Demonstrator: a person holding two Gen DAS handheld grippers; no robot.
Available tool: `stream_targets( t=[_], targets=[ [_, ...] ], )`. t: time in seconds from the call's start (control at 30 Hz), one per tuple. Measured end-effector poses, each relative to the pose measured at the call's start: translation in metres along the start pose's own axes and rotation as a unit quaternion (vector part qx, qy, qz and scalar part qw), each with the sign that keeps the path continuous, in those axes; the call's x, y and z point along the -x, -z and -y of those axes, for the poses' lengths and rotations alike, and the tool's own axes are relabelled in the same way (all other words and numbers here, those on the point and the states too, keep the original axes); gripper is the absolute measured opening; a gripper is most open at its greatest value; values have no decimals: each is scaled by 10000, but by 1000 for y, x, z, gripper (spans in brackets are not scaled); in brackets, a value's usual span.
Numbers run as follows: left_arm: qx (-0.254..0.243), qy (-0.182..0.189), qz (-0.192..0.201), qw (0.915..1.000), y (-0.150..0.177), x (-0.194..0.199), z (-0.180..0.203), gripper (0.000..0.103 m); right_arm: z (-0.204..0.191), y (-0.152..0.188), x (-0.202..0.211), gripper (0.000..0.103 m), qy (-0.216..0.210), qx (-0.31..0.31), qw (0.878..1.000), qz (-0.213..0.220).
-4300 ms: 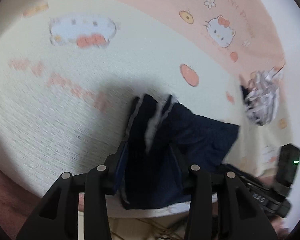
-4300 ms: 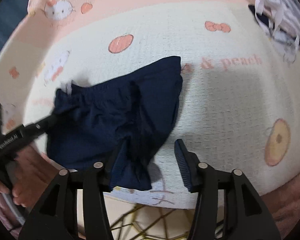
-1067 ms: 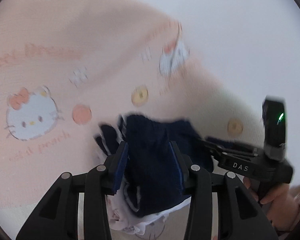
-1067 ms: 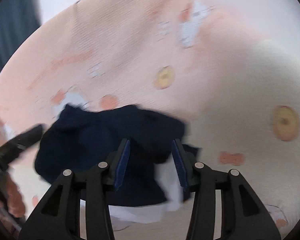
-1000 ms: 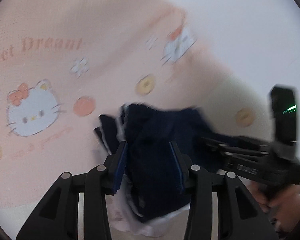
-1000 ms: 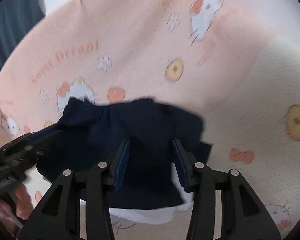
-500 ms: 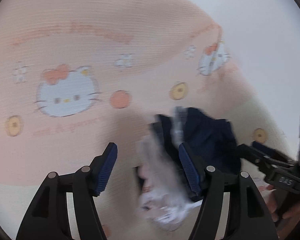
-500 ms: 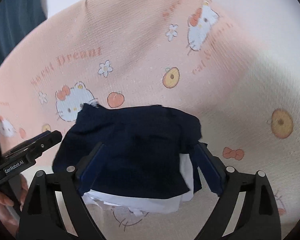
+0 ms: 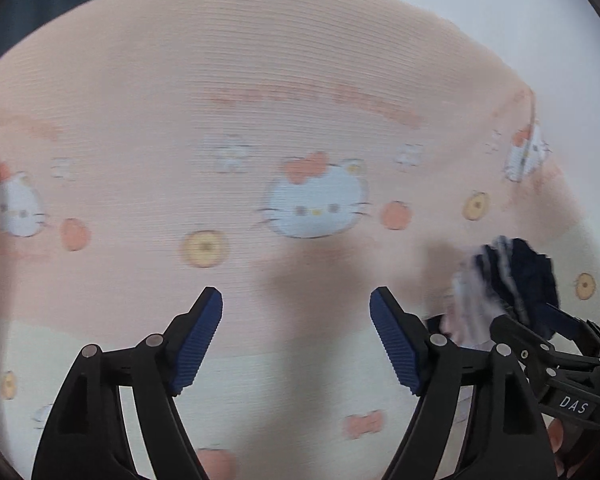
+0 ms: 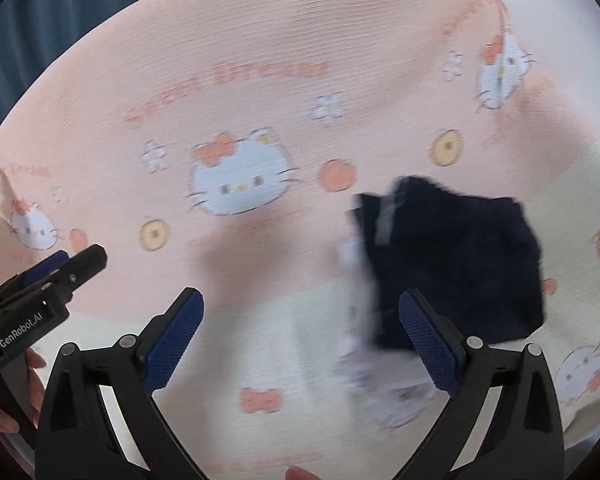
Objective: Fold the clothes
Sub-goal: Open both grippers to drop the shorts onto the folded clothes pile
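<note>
- My left gripper (image 9: 296,340) is opening its jaws with nothing between them; a second ago they were pinching the navy garment (image 9: 520,276), and now only the printed blanket (image 9: 260,80) is lying beneath them.
- I am tilting this left hand steeply down, clear of the fold, which is sitting off to its right.
- The navy garment (image 10: 456,264) is lying folded on the blanket, over a pale printed garment (image 10: 380,380) whose edge is sticking out on the left and near sides.
- I judge this piece finished and stacked, so another one is coming next.
- My right gripper (image 10: 300,336) is also opening, empty, its right finger (image 10: 430,340) sitting just in front of the stack's near left corner, and it is likewise pitched down.
</note>
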State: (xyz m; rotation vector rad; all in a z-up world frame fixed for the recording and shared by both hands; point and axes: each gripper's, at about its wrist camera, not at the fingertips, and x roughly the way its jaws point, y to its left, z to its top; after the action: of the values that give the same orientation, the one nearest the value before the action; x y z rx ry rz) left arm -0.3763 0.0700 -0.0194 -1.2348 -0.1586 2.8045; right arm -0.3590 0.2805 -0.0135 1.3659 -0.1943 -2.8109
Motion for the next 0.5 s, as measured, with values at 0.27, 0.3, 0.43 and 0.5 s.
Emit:
stream_targets(
  t=[0.27, 0.3, 0.43, 0.5],
  targets=[
    [403, 6, 83, 9992, 21, 55, -64, 79, -61, 31, 27, 102, -145, 100, 9998, 42],
    [335, -50, 88, 9994, 25, 63, -66, 79, -67, 35, 32, 102, -187, 73, 9998, 13],
    [156, -197, 36, 9997, 41, 100, -77, 79, -86, 51, 57, 102, -303, 180, 9994, 3],
    [137, -191, 22, 9997, 54, 124, -85, 79, -94, 62, 76, 102, -325, 335, 9989, -14]
  ],
)
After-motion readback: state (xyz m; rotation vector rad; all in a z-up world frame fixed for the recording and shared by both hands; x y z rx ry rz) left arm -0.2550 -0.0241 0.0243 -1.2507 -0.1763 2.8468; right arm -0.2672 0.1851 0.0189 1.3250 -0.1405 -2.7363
